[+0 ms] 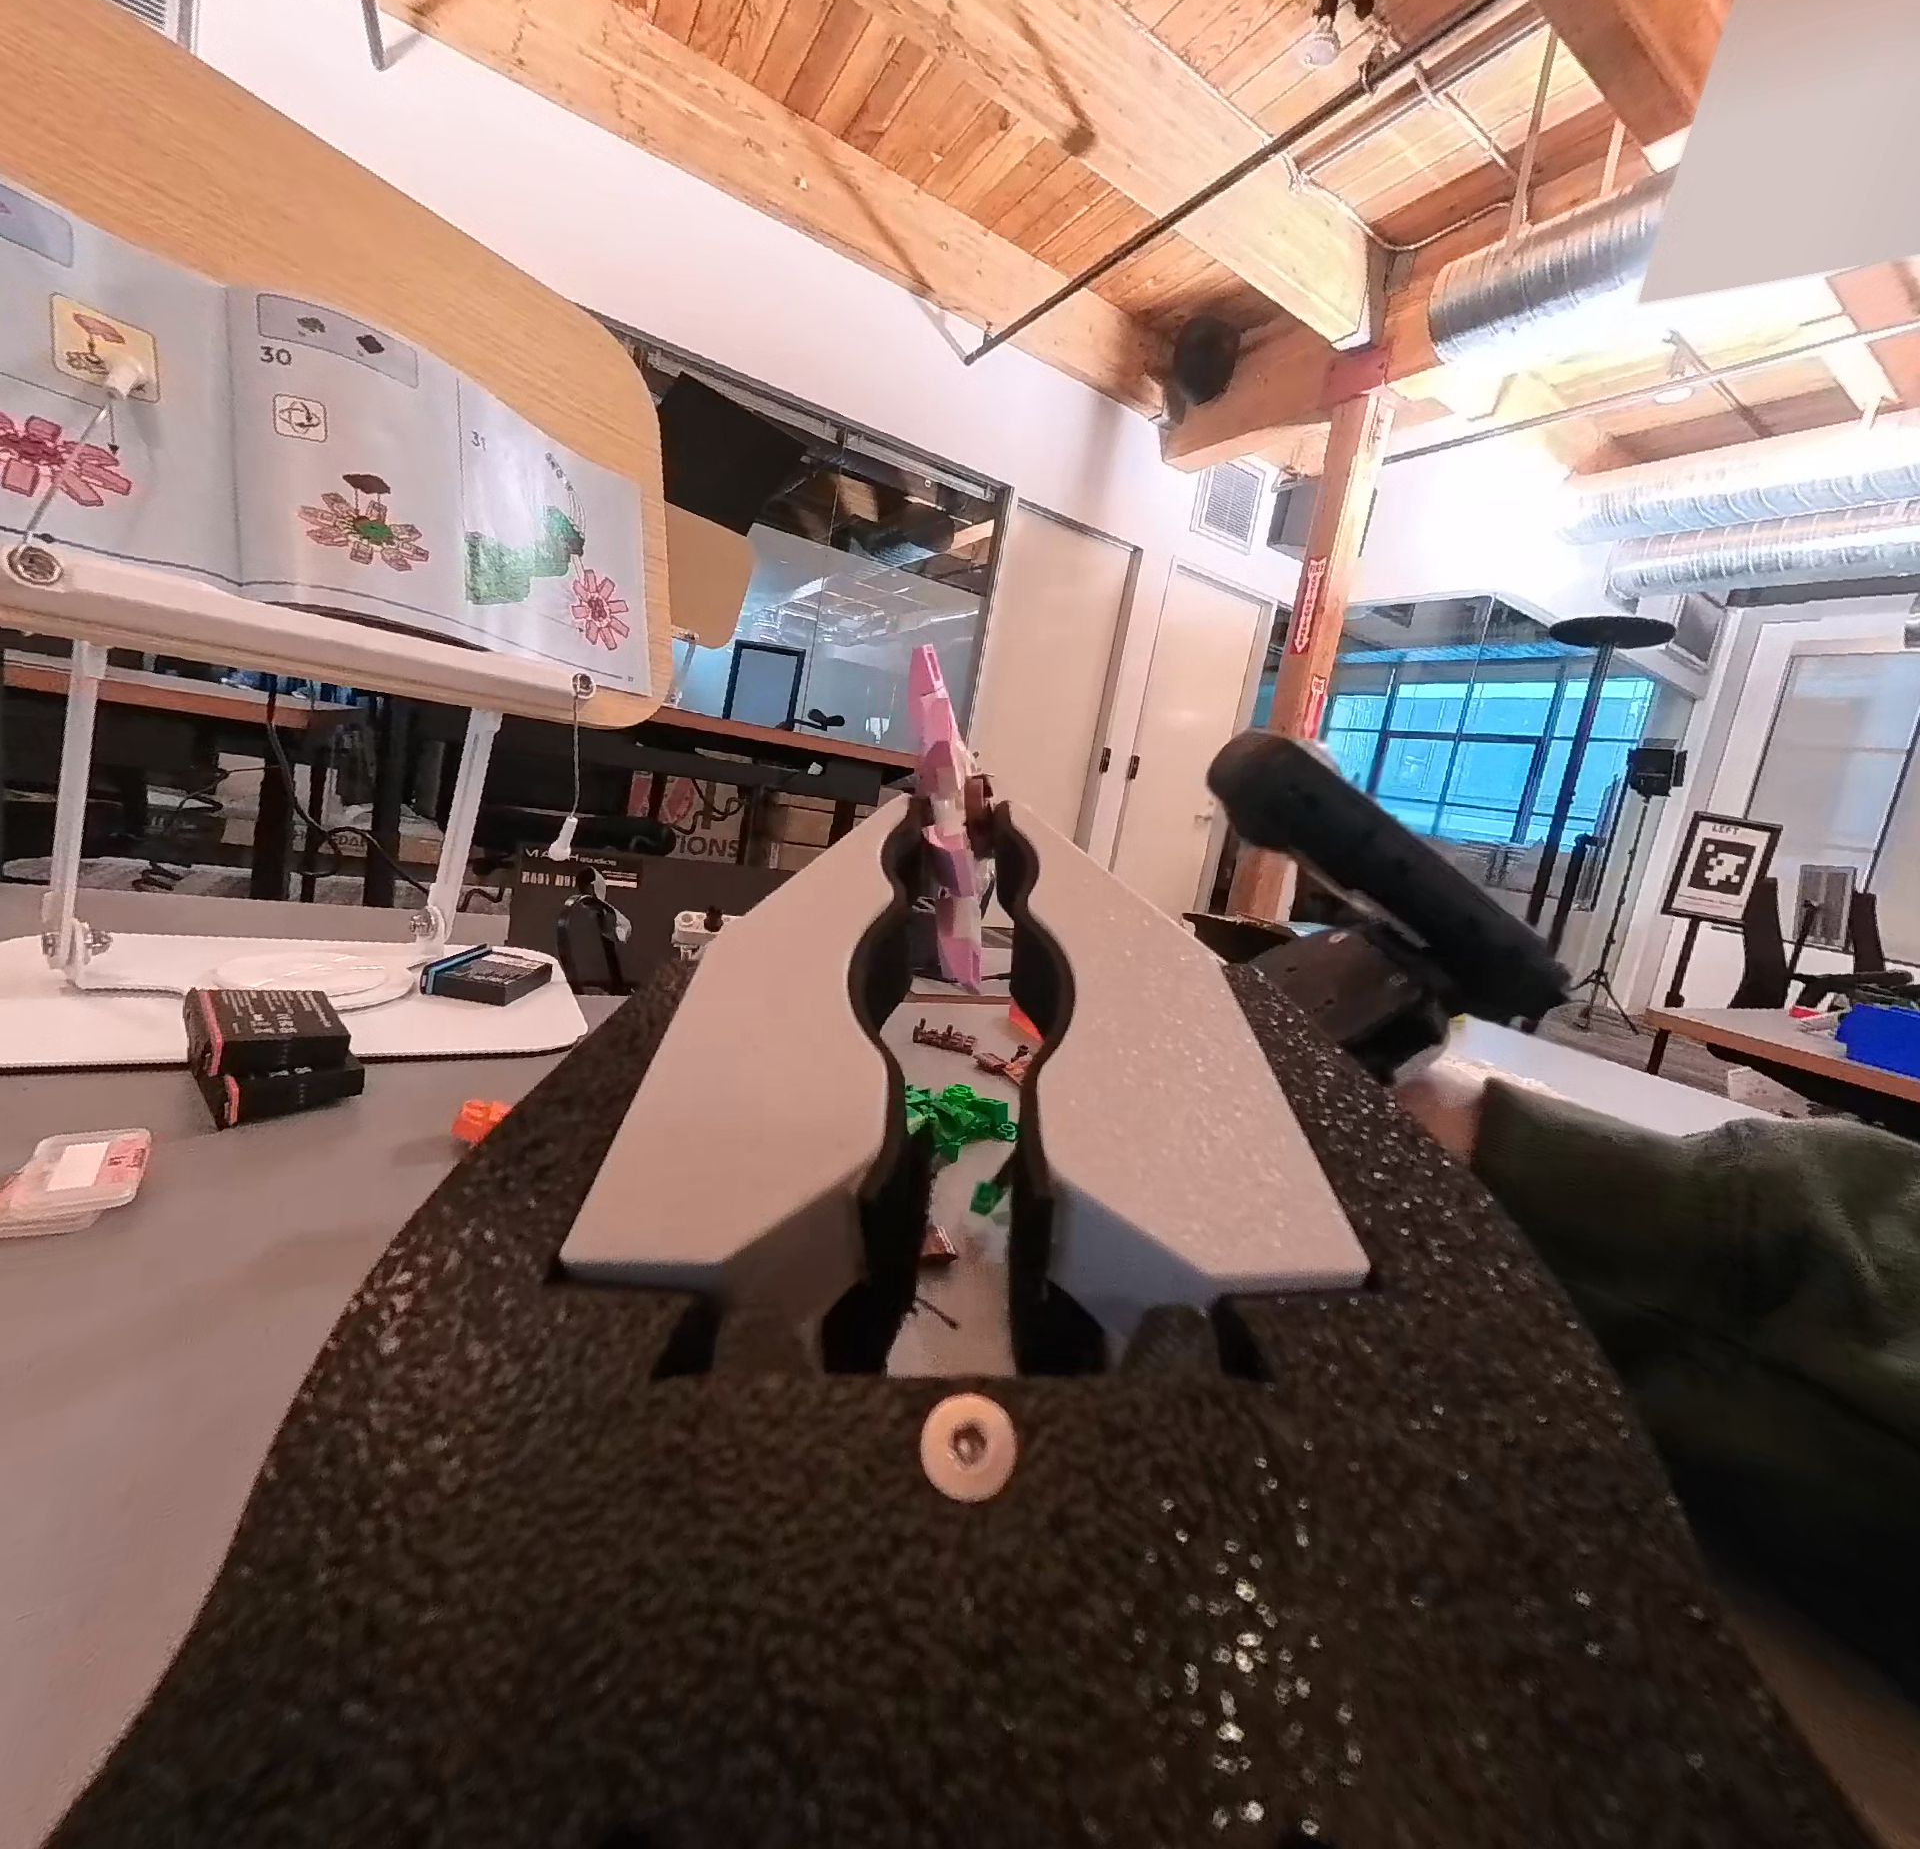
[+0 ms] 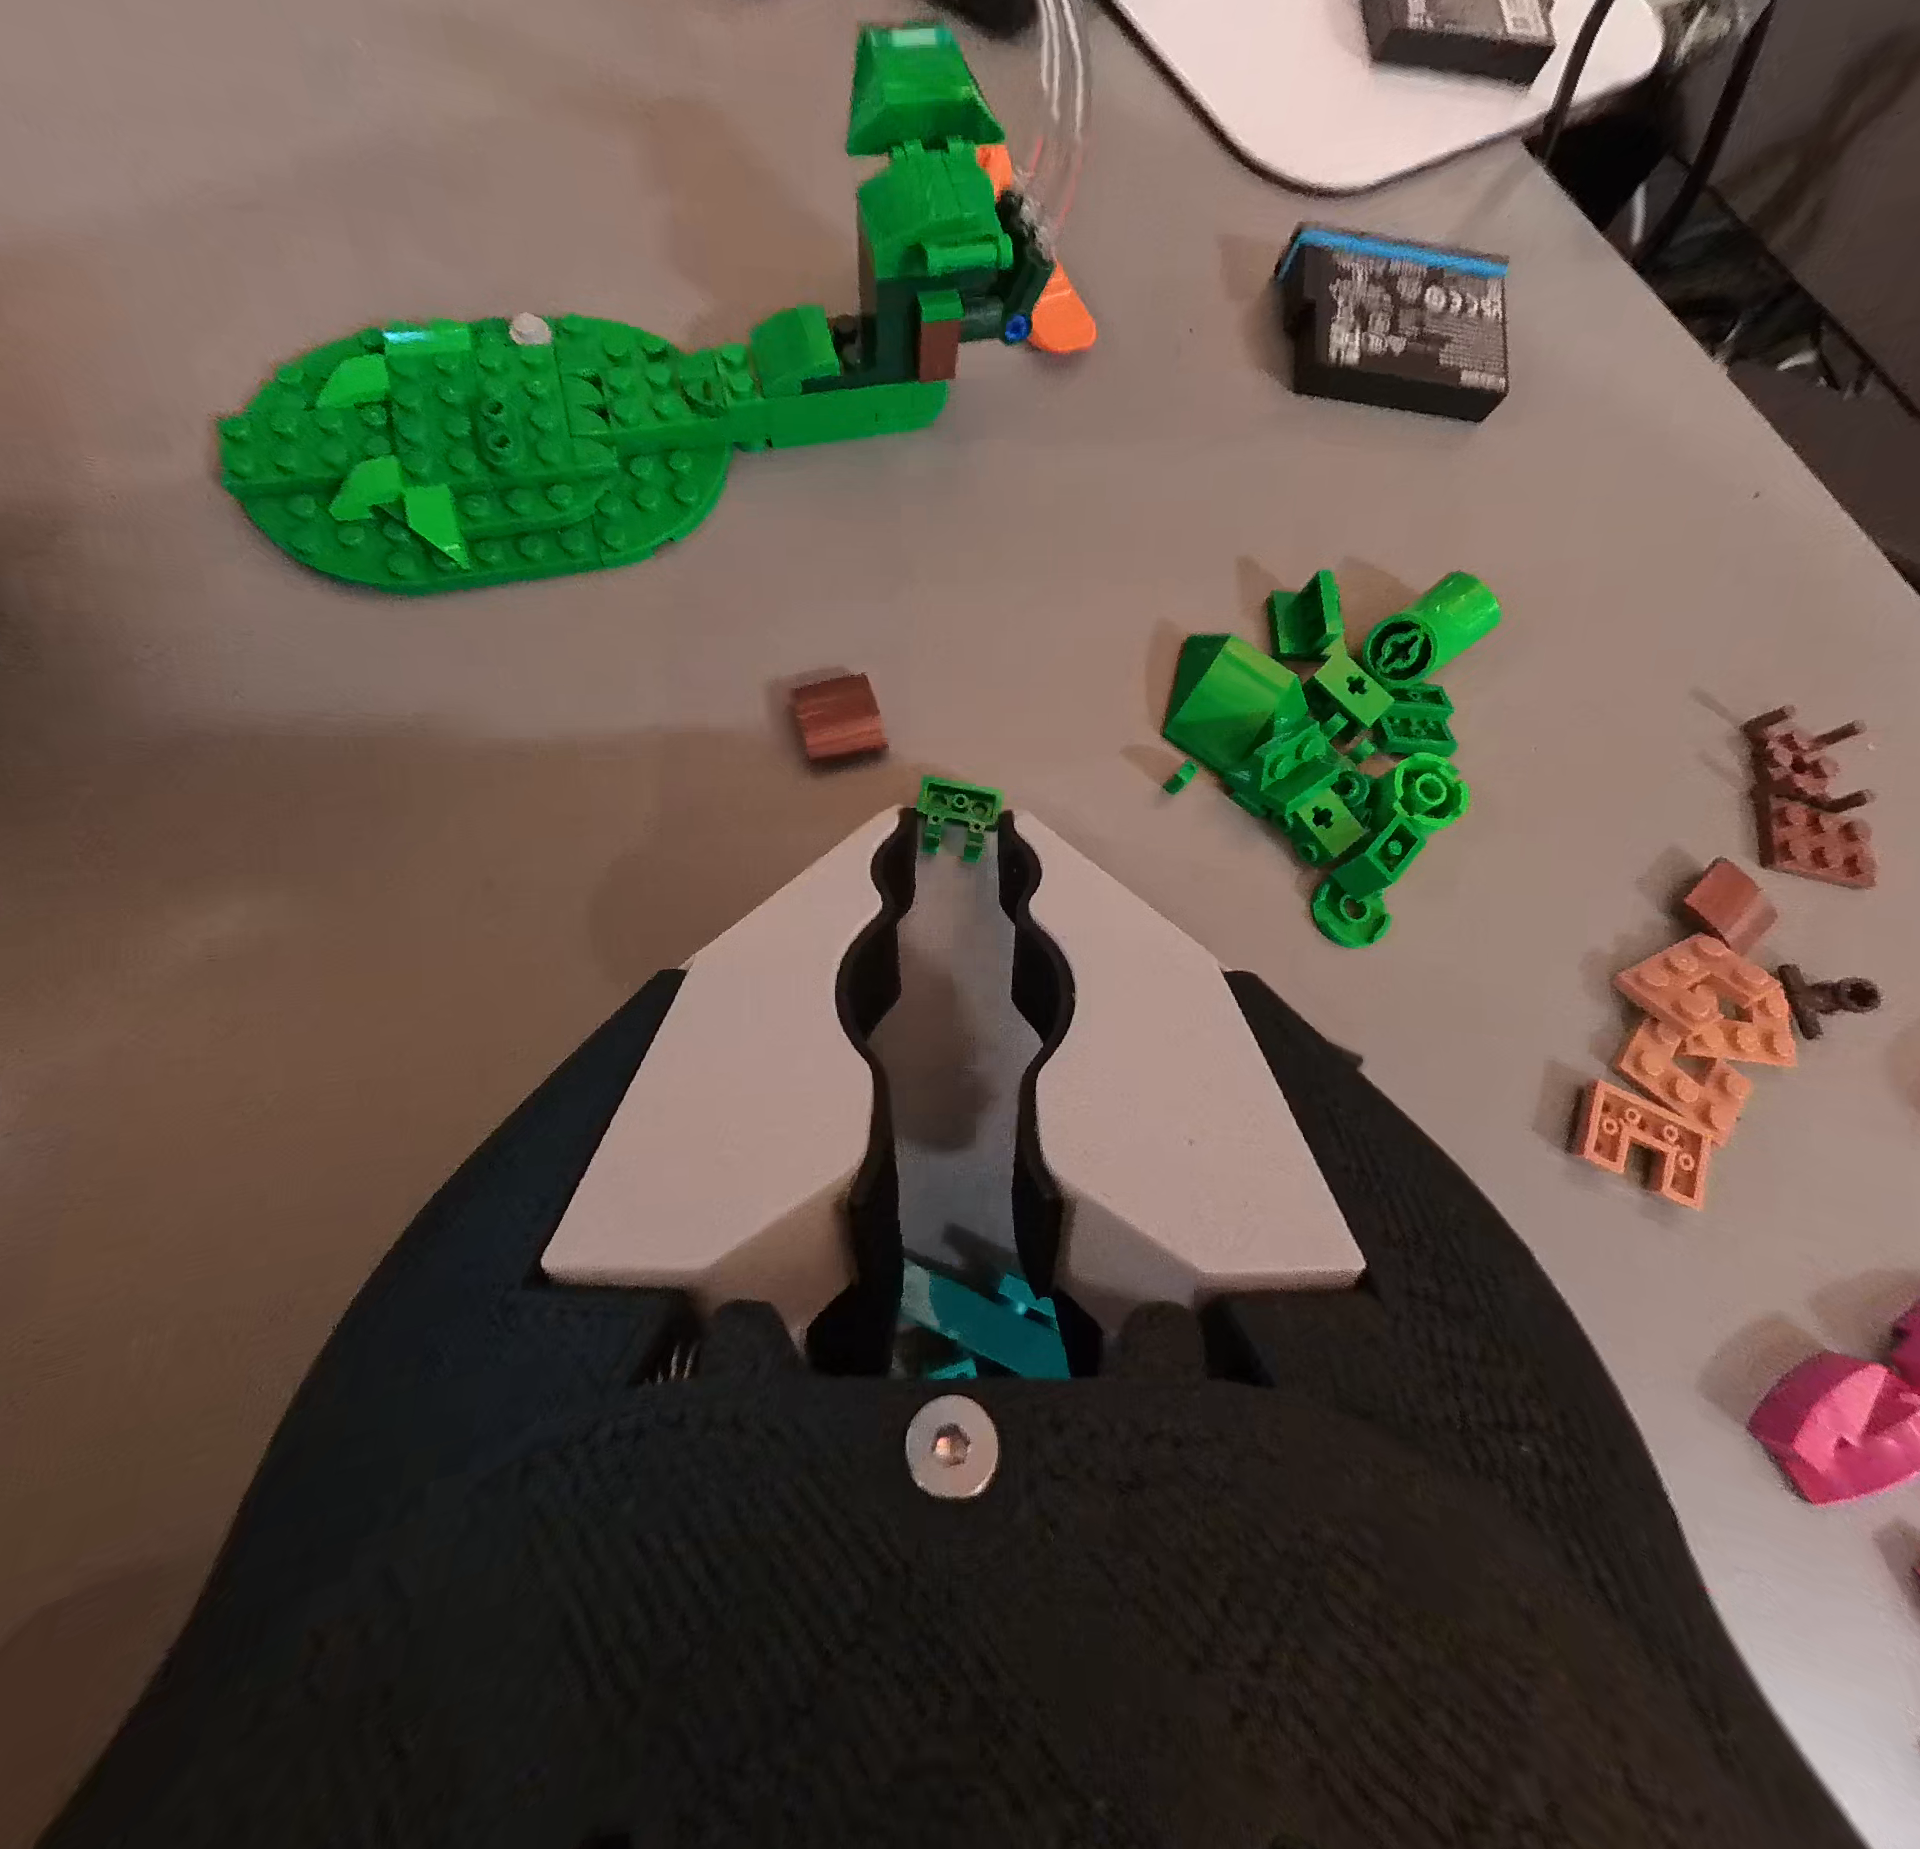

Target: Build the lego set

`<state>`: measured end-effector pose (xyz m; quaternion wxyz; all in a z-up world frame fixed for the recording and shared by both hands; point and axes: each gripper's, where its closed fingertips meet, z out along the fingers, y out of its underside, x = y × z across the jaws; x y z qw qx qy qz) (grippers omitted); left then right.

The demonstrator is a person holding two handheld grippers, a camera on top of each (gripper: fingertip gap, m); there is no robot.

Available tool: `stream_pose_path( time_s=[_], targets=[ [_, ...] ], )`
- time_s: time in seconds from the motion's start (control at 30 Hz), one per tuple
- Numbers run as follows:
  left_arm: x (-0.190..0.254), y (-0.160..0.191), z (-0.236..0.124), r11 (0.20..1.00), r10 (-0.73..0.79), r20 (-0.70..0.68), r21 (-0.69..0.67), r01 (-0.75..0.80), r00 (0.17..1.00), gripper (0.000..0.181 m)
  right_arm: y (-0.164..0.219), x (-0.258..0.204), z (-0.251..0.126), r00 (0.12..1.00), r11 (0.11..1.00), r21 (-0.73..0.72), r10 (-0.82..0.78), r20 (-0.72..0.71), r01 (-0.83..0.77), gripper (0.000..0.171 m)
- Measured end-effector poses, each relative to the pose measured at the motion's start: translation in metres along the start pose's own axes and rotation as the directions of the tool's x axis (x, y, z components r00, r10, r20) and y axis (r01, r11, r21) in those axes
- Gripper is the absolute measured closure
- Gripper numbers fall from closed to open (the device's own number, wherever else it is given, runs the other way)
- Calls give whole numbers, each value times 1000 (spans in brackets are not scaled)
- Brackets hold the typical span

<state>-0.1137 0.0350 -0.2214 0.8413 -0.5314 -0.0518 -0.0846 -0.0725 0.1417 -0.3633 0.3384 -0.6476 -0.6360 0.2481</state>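
My left gripper [image 1: 956, 823] is shut on a pink lego flower [image 1: 951, 833] and holds it edge-on, raised above the grey table [image 1: 208, 1332]. My right gripper [image 2: 961, 823] is shut on a small green clip piece [image 2: 959, 810] and hovers over the table. A green lego base with an upright stem [image 2: 499, 449] lies at the upper left in the right wrist view. A pile of loose green pieces [image 2: 1340, 750] lies to the gripper's right. A brown piece [image 2: 836, 716] lies just ahead of the fingertips. The other gripper [image 1: 1382, 885] shows at right in the left wrist view.
An instruction booklet [image 1: 343, 469] rests on a white stand [image 1: 270, 968]. Black battery packs [image 2: 1397, 324] [image 1: 270, 1041] lie on the table. Tan plates [image 2: 1683, 1051], dark brown pieces [image 2: 1813, 812] and magenta pieces [image 2: 1839, 1425] lie at right. The table edge [image 2: 1766, 428] runs along the upper right. Spacing between my two grippers at the tips: around 20 cm.
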Motion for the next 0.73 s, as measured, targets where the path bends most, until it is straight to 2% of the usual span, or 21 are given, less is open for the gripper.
stream_pose_path(
  time_s=[0.03, 0.2, 0.3, 0.4, 0.6, 0.73],
  targets=[
    [0, 0, 0, 1000, 2, 0, 0, -2, 1000, 172, -6, -2, -3, 1000, 1000, 27, -10, 2, 10, 158],
    [0, 0, 0, 1000, 6, 1, 0, -6, 1000, 172, -36, -16, -26, 999, 974, 224, -37, -33, 44, 158],
    [-2, 0, 0, 1000, 0, 5, 0, 0, 1000, 172, -49, -28, -41, 988, 936, 327, -99, -120, 133, 157],
    [-2, 0, 0, 1000, -3, 8, 0, 3, 1000, 172, -63, -52, -62, 970, 853, 465, -186, -155, 238, 158],
    [-2, 1, 0, 1000, -7, 7, -2, 7, 1000, 172, -78, -59, -96, 960, 735, 624, -144, -241, 267, 158],
    [-2, 2, 0, 1000, -10, 4, -7, 10, 1000, 172, -85, -67, -109, 946, 668, 677, -138, -294, 308, 158]
  ],
)
